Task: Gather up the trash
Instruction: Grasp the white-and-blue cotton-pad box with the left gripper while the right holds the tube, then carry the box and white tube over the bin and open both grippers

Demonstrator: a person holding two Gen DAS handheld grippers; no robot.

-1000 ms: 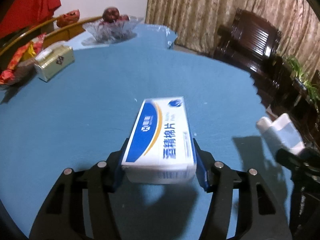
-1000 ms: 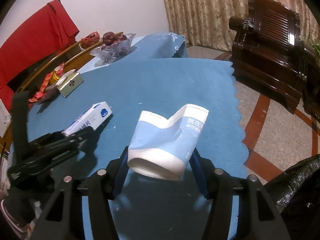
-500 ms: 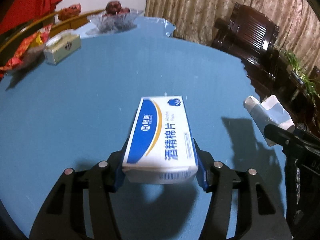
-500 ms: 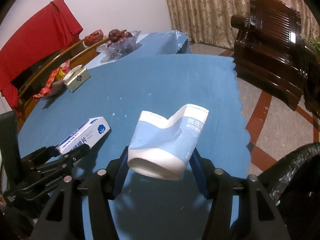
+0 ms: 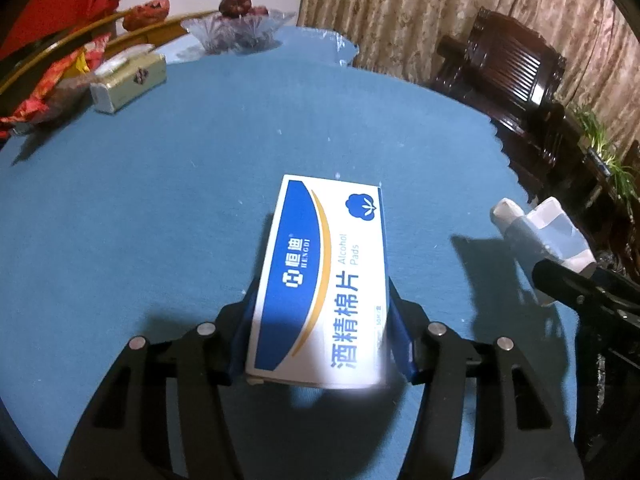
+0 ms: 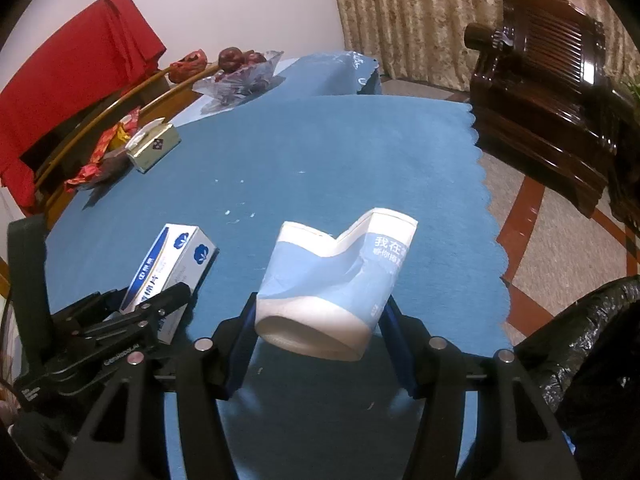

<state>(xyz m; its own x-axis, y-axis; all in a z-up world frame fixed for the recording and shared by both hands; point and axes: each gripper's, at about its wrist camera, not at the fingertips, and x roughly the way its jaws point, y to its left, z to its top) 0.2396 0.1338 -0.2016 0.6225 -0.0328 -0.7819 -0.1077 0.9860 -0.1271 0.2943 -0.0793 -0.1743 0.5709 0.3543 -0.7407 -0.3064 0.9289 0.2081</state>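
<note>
Blue cloth (image 5: 160, 200) covered the round table, with beige curtains (image 5: 420, 12) at the upper right of the frame. At lower centre, the left gripper (image 5: 324, 336) was clamped on a white and blue box (image 5: 320, 280) marked "Alcohol Pads" and "HENGDI", held level above the cloth and pointing forward. Lower centre in the right wrist view, the right gripper (image 6: 320, 344) squeezed a crushed paper cup (image 6: 332, 280) bearing Chinese lettering, beside a black bag (image 6: 580, 340) at the lower right.
</note>
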